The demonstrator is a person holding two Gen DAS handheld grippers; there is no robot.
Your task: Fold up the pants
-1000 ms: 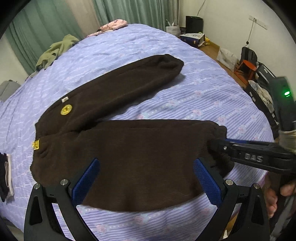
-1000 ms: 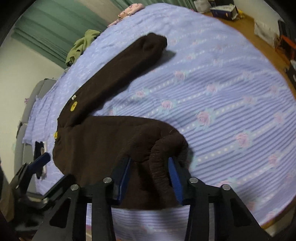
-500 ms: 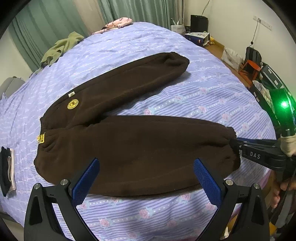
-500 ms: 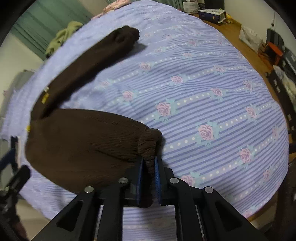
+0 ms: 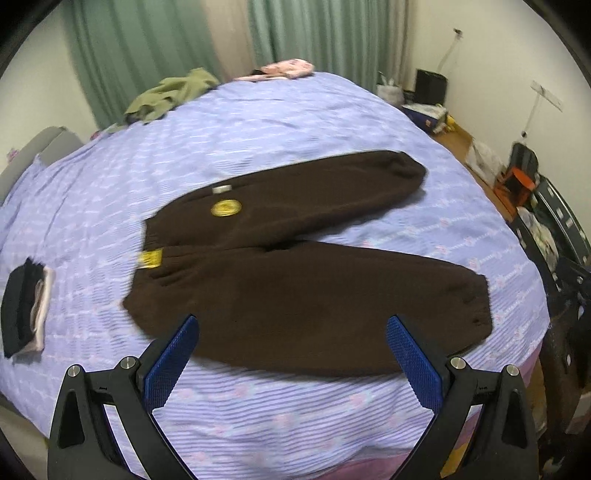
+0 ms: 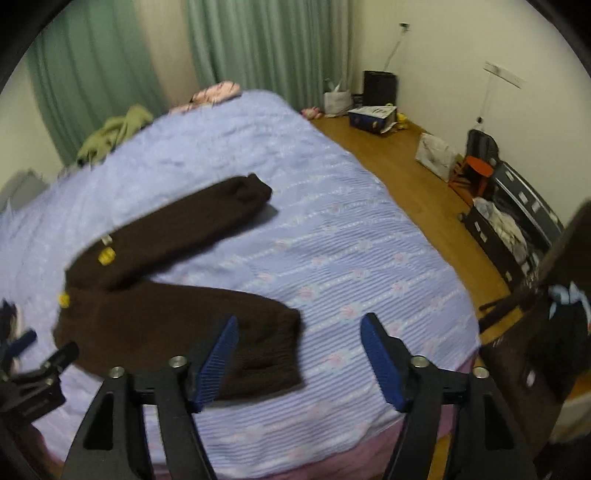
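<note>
Brown fleece pants [image 5: 295, 266] lie flat on a bed [image 5: 258, 129] covered in a lilac striped sheet with a rose print, the waistband toward the left of both views and the two legs spread apart in a V toward the right. A round yellow patch [image 5: 225, 207] marks the far leg near the hip, and a yellow tag [image 5: 150, 258] sits at the waistband. The near leg runs along the near edge of the bed, its gathered cuff [image 6: 280, 354] lying loose on the sheet; the far leg angles away toward the middle of the bed. The left hand-held gripper [image 5: 291, 354] hovers above the near leg with its blue pads wide apart and nothing between them. The right hand-held gripper [image 6: 299, 354] hangs over the near cuff, its jaws opening and no cloth caught by the pads. As judged from this layout, the garment is spread and smoothed but no fold is yet made: bringing one leg over the other, then doubling the length from cuffs to waistband, remains. A small dark folded item [image 5: 22, 306] rests at the left edge of the bed, and an olive garment [image 5: 173, 92] and a pink one [image 5: 284, 68] lie at the far side, before green curtains [image 5: 314, 33].
</note>
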